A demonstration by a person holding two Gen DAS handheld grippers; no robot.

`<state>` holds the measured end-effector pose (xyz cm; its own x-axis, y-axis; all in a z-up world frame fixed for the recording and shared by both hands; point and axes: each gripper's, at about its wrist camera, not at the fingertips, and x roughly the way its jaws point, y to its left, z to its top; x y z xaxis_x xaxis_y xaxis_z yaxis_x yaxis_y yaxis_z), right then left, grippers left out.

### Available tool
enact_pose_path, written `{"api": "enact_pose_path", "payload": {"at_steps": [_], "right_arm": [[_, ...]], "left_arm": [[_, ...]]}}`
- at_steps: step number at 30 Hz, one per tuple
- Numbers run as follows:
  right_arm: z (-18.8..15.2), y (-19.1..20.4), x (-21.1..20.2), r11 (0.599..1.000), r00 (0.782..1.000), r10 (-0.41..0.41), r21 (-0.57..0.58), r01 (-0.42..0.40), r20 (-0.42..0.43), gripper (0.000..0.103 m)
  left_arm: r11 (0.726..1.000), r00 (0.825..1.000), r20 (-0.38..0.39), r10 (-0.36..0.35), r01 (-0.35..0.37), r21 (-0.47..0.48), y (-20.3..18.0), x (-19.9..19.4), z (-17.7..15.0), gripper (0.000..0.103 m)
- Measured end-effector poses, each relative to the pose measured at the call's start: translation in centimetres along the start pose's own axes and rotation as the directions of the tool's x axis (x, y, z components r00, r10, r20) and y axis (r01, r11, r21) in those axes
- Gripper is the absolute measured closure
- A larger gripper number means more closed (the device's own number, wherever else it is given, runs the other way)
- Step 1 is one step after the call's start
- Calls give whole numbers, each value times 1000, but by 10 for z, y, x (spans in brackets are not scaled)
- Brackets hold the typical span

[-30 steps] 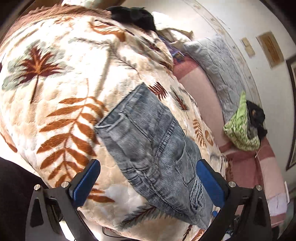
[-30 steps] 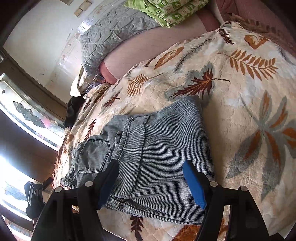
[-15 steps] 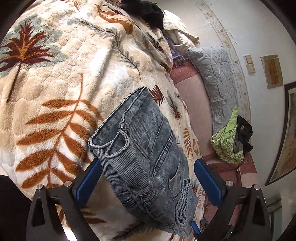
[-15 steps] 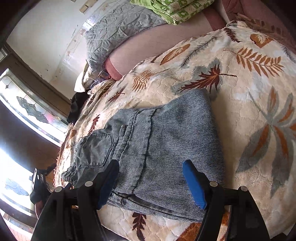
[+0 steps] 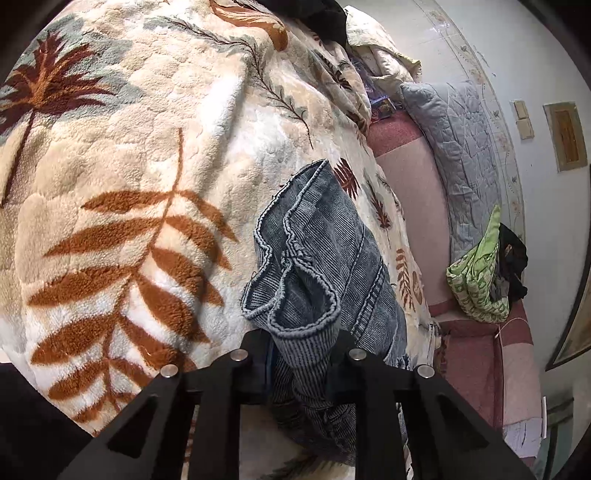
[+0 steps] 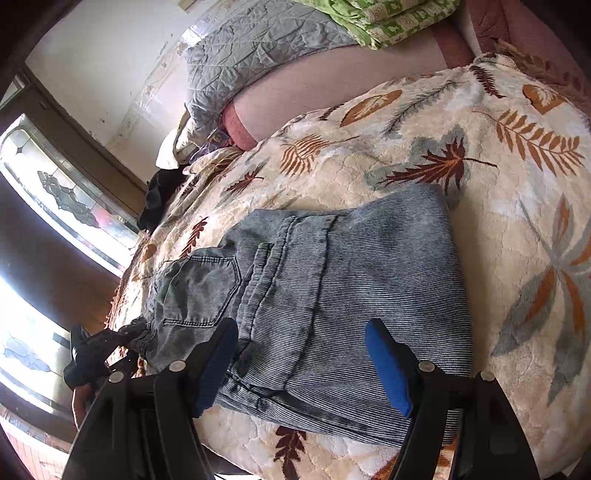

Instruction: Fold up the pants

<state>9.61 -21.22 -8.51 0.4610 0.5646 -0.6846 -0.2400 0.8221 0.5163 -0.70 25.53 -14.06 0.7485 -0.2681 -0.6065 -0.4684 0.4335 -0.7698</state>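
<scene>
The denim pants [image 5: 325,266] are pinched at one bunched end by the just-closed left gripper [image 5: 301,365], likely for folding (right gripper [image 6: 299,363] unclenched, empty).

Bare blanket [image 6: 517,240] right of the pants [image 6: 369,277] lies free; pillow [image 6: 258,48] and green cloth [image 6: 388,18] crowd the far edge

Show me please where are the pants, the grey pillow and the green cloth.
pants [image 6: 369,280], right wrist view, on the flat folded leg.
grey pillow [image 5: 458,147], left wrist view, on its quilted face.
green cloth [image 5: 476,284], left wrist view, on its patterned folds.
</scene>
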Motion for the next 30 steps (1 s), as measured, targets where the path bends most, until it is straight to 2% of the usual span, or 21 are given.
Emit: {"api": "enact_pose_path", "payload": {"at_steps": [4,8,10,13,16,18,20,23,25,26,28,30], "right_arm": [[15,37,15,995,999,8,-97,-12,-46,28],[33,93,52,970,987,14,-236,-52,-159,28],[38,116,76,958,973,-28,-283,-39,-229,28],[40,123,107,979,946,32,-179,-94,-323,28],[37,119,128,976,904,198,-10,-218,-379,28],[32,113,148,974,886,227,78,-214,-404,28],[23,104,173,972,854,229,153,-177,-466,28],[32,105,165,963,860,250,210,-171,-445,28],[39,110,146,965,882,248,177,-191,-401,28],[41,111,135,962,886,264,169,-214,-382,28],[42,101,113,957,903,277,178,-229,-329,28],[38,83,93,965,927,240,179,-194,-288,28]], "left_arm": [[999,1000,7,-4,4,36,-3,-3,-1,89],[998,1000,13,0,-1,60,-5,-3,-1,90],[999,1000,2,-12,12,40,0,-1,0,90],[999,1000,-7,-24,24,30,4,0,2,90],[999,1000,-8,-25,26,41,4,0,2,90],[999,1000,-10,-26,27,39,4,1,2,90],[999,1000,-11,-25,25,36,4,1,2,90],[999,1000,-9,-23,24,40,3,1,3,90],[999,1000,-7,-15,15,48,1,0,3,90],[998,1000,-2,-8,8,61,-2,-1,3,90],[994,1000,19,10,-12,113,-16,-4,1,90],[981,998,56,11,-21,195,-38,-10,-5,90]]}}
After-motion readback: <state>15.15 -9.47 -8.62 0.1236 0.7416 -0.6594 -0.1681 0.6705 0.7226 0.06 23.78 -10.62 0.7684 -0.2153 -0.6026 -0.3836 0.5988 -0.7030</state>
